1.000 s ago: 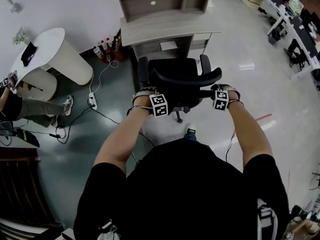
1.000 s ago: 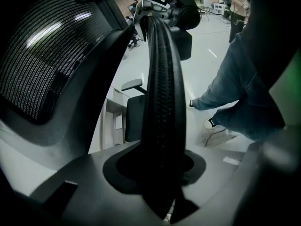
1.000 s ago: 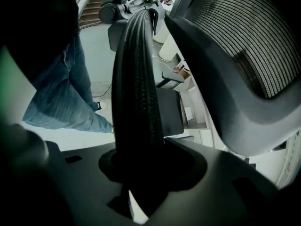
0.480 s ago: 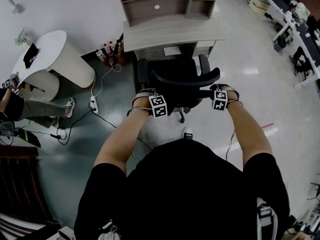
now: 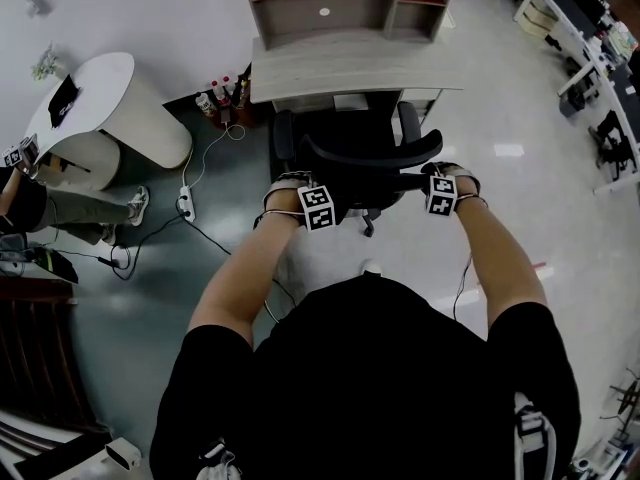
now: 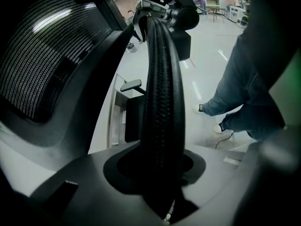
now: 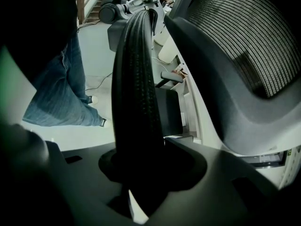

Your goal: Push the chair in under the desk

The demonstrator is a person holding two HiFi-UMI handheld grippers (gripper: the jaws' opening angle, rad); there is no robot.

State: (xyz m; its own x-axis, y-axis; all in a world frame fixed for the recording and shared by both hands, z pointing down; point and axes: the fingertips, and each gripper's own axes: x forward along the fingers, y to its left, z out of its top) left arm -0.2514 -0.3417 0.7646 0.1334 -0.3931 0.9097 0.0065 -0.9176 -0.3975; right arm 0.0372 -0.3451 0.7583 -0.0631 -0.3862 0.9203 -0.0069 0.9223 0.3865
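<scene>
Left tool (image 5: 300, 190) and right tool (image 5: 441, 180) both clenched on office chair (image 5: 350, 133) backrest rim (image 6: 160, 93). Seat at worktop (image 5: 340, 68) near edge; uneven push could swing 1 armrest (image 5: 284, 138) into it.

Chair (image 5: 368, 160): rolled forward, its armrests closing up to the worktop (image 5: 350, 68) edge.
Left gripper (image 5: 296, 186), right gripper (image 5: 447, 179): moved forward with the backrest.

I'm in an open-plan office. Ahead stands a grey table (image 5: 350, 68) with a shelf unit (image 5: 345, 3) on top and a black mesh swivel chair (image 5: 365, 158). Far right are more work tables (image 5: 600, 58). At left, a power strip (image 5: 185, 204) lies on the glossy floor (image 5: 520, 198).
</scene>
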